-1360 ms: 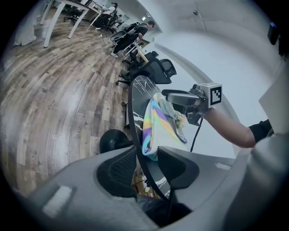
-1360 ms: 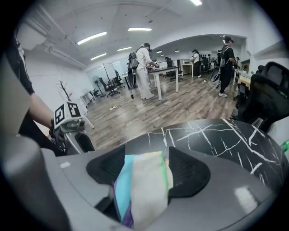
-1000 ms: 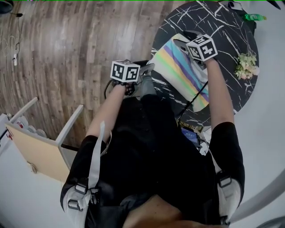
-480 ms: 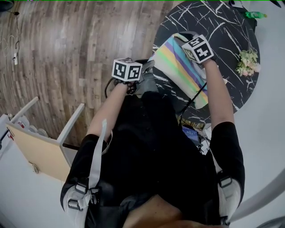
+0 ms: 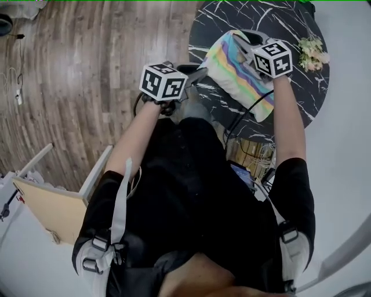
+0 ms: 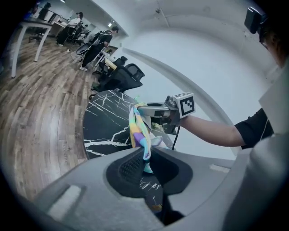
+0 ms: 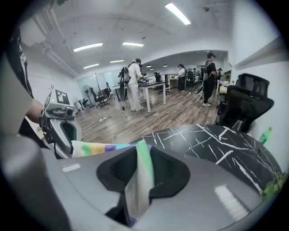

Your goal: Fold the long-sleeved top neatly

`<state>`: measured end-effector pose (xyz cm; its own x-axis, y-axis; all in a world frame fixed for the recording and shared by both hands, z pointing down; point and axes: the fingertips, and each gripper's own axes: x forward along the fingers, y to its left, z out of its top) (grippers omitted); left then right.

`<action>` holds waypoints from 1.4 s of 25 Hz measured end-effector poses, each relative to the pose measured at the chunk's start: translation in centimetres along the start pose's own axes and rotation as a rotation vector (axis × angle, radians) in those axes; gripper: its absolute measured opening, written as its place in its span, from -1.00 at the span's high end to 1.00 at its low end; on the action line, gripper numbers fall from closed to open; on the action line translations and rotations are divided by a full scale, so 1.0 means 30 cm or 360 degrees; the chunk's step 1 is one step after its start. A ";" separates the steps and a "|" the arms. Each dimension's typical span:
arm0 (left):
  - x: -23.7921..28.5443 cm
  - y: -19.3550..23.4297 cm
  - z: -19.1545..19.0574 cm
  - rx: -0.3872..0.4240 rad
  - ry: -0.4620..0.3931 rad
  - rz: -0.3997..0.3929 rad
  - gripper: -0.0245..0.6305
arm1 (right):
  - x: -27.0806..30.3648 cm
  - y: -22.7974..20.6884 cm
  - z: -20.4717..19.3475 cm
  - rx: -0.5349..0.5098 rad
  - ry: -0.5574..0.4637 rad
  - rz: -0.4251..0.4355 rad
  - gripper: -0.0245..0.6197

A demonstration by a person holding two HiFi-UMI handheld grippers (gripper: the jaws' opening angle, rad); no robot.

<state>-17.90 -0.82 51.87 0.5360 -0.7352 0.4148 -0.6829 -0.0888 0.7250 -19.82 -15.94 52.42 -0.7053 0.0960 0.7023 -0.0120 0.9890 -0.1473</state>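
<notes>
The jaws of the left gripper (image 6: 146, 155) and right gripper (image 7: 140, 167), just closing, each clamp an edge of the rainbow-striped top (image 5: 235, 64) stretched between them over the marble worktop (image 5: 232, 14).

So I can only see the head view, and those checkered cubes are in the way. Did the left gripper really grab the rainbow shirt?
Observer: Yes. In the left gripper view, the left gripper has just been closing its jaws, and they now pinch a fold of the rainbow top.
Operator: And the other one?
Observer: Same. The right gripper has just been closing too, and a green-striped edge of the top is pressed between its jaws.
Operator: Is there anything on the table I'm missing?
Observer: The right gripper view shows a green bottle at the edge of the black table.
</notes>
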 end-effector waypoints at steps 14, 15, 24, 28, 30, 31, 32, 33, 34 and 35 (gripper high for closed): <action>0.287 -0.513 -0.086 0.0218 0.0067 0.0050 0.81 | -0.448 -0.087 -0.242 -0.0114 -0.0066 0.0183 0.63; 0.316 -0.535 -0.098 0.0217 0.0068 0.0065 0.81 | -0.470 -0.099 -0.269 -0.0131 -0.0054 0.0187 0.63; 0.576 -0.721 -0.248 0.0279 0.0248 0.0145 0.81 | -0.646 -0.179 -0.493 -0.0211 0.0040 0.0260 0.61; 0.667 -0.728 -0.324 0.0315 0.0355 0.0212 0.80 | -0.687 -0.218 -0.618 -0.0245 0.0119 0.0238 0.61; 0.698 -0.719 -0.360 0.0275 0.0376 0.0230 0.80 | -0.696 -0.235 -0.679 -0.0252 0.0153 0.0218 0.61; 0.712 -0.716 -0.377 0.0248 0.0377 0.0233 0.80 | -0.698 -0.240 -0.709 -0.0257 0.0171 0.0209 0.61; 0.723 -0.713 -0.393 0.0226 0.0380 0.0237 0.80 | -0.699 -0.244 -0.739 -0.0265 0.0190 0.0200 0.61; 0.732 -0.709 -0.407 0.0215 0.0387 0.0245 0.80 | -0.699 -0.246 -0.766 -0.0276 0.0208 0.0191 0.61; 0.738 -0.703 -0.420 0.0213 0.0399 0.0259 0.80 | -0.697 -0.247 -0.791 -0.0289 0.0225 0.0182 0.61; 0.742 -0.698 -0.431 0.0218 0.0412 0.0275 0.80 | -0.696 -0.248 -0.814 -0.0300 0.0240 0.0173 0.61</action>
<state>14.74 -6.63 53.04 0.5027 -0.5540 0.6636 -0.8257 -0.0804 0.5584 12.30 -22.55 55.87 -0.5813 0.2045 0.7876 0.2001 0.9741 -0.1052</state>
